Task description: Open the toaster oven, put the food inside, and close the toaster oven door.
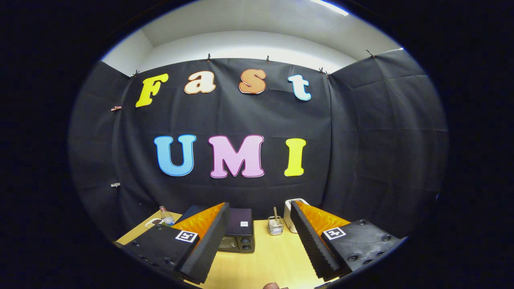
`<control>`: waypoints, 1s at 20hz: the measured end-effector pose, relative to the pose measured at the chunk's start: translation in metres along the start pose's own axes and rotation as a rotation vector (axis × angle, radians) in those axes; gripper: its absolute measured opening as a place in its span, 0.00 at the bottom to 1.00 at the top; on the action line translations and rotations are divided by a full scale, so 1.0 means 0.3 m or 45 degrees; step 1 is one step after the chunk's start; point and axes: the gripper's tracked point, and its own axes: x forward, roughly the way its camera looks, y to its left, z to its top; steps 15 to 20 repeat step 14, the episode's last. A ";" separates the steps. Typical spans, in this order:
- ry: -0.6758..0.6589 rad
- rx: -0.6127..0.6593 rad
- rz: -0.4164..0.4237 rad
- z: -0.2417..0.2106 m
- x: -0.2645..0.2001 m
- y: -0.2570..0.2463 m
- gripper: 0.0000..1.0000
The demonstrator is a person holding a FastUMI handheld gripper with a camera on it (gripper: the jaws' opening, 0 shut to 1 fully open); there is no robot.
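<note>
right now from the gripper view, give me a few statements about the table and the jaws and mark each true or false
1. The gripper is open with nothing between its jaws. True.
2. The toaster oven sits on the wooden table beyond the jaws. True.
3. The toaster oven's door hangs wide open. False: its dark front looks shut, as far as the view shows.
4. A clear plastic bottle stands on the table to one side of the oven. True.
5. The small wire basket is clamped in the jaws. False: it stands on the table beyond them, beside a white appliance.
6. The jaws press on the bottle. False: they touch nothing.
</note>
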 end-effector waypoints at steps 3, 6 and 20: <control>-0.003 0.008 0.011 0.025 -0.069 -0.059 0.97; -0.019 0.034 -0.001 0.046 -0.111 -0.114 0.97; 0.000 0.075 -0.031 0.025 -0.143 -0.223 0.97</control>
